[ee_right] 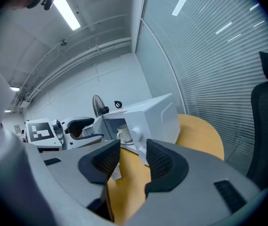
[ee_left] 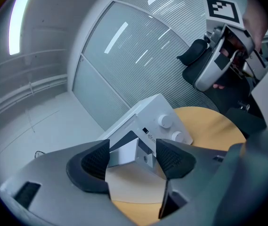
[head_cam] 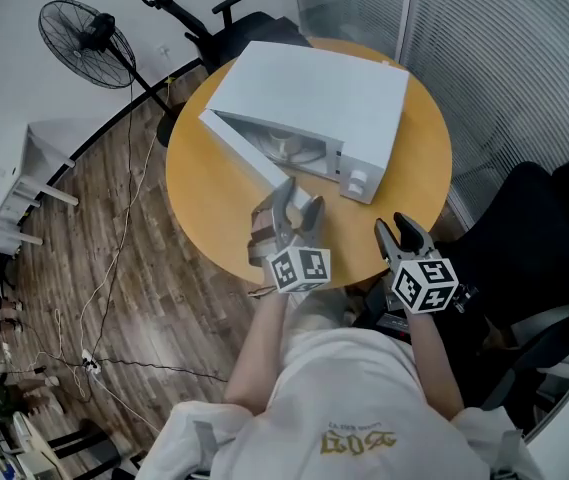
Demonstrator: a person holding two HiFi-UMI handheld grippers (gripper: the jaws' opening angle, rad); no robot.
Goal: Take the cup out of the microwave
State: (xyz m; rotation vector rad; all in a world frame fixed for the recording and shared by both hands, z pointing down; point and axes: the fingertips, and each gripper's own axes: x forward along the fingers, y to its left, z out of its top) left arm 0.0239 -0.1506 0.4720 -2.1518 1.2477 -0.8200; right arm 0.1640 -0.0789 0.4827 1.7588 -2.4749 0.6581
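A white microwave [head_cam: 324, 93] stands on a round wooden table [head_cam: 419, 183], its door [head_cam: 249, 153] swung open toward me. In the right gripper view a white cup [ee_right: 123, 133] sits inside the cavity. My left gripper [head_cam: 299, 203] is at the door's free end, jaws open. The door's edge [ee_left: 126, 152] shows in the gap between them, and the pads do not press on it. My right gripper [head_cam: 396, 228] hovers open over the table's near right edge, empty, and faces the microwave's knob side [ee_right: 155, 117]. In its own view the left gripper [ee_left: 133, 159] looks along the microwave's front [ee_left: 157, 117].
A standing fan [head_cam: 89, 30] and an office chair [head_cam: 204, 18] are beyond the table. A black chair [head_cam: 534, 228] stands close on the right. A white shelf [head_cam: 14, 183] and floor cables [head_cam: 114, 268] lie to the left. A glass wall with blinds [head_cam: 504, 38] runs behind the microwave.
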